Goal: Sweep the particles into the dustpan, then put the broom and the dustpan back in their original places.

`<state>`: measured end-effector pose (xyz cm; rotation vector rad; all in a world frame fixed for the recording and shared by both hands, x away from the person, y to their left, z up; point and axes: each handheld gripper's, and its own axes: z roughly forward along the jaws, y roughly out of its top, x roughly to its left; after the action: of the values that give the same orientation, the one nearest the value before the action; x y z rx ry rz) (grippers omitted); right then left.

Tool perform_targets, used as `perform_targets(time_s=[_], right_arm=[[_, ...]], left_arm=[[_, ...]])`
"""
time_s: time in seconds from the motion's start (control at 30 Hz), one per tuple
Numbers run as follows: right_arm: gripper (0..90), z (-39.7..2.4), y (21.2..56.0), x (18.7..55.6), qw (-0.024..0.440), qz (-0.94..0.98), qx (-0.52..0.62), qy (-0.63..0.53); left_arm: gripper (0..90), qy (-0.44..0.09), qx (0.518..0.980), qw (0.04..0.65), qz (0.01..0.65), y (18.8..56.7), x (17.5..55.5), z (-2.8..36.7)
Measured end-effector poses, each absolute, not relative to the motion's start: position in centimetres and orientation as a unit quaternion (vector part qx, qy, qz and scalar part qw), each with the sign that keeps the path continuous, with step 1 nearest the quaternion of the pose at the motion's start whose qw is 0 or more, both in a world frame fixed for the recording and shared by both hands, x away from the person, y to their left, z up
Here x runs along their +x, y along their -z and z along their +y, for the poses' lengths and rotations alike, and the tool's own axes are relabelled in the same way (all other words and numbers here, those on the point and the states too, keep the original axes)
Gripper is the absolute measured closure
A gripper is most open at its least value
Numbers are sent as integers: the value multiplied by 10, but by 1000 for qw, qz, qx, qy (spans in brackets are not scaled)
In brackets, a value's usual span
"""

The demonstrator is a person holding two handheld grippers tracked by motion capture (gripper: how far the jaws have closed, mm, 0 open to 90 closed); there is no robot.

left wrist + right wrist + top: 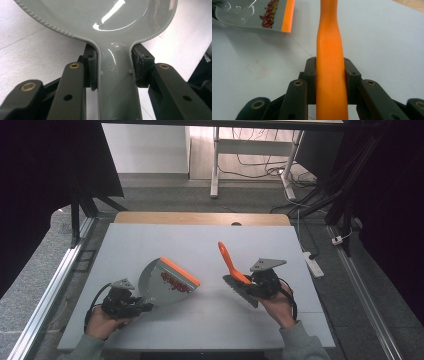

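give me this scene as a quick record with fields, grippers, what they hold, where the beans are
left gripper: shut on the dustpan handle, at the table's near left
dustpan: grey with an orange front lip, its handle between the jaws
beans: small dark red pile inside the dustpan, just behind the orange lip
right gripper: shut on the brush handle
brush: orange handle pointing up and away, grey bristles low near the table
table: pale grey top; no loose beans that I can make out
gap: dustpan and brush are apart
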<state>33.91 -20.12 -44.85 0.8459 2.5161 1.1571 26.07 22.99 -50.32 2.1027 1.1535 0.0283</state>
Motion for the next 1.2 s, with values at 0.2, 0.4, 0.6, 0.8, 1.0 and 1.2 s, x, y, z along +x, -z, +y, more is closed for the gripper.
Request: perform_targets(time_s=[0.2, 0.4, 0.6, 0.8, 1.0, 1.2], right_arm=[[710, -210, 445, 339, 114, 860, 293, -403], [709, -217, 444, 339, 104, 858, 298, -405], [710, -224, 445, 338, 92, 854, 312, -406], [709, -227, 450, 338, 70, 851, 330, -403], [709, -227, 454, 337, 56, 852, 337, -398], [709, -230, 457, 337, 38, 843, 357, -401]], left_arm=[[617, -21, 801, 370, 470, 503, 257, 232], [616, -28, 790, 374, 485, 502, 255, 231], [616, -32, 779, 379, 499, 503, 254, 227], [616, -39, 760, 387, 521, 503, 253, 222], [616, -46, 745, 388, 541, 506, 253, 223], [616, -51, 731, 386, 560, 510, 253, 224]])
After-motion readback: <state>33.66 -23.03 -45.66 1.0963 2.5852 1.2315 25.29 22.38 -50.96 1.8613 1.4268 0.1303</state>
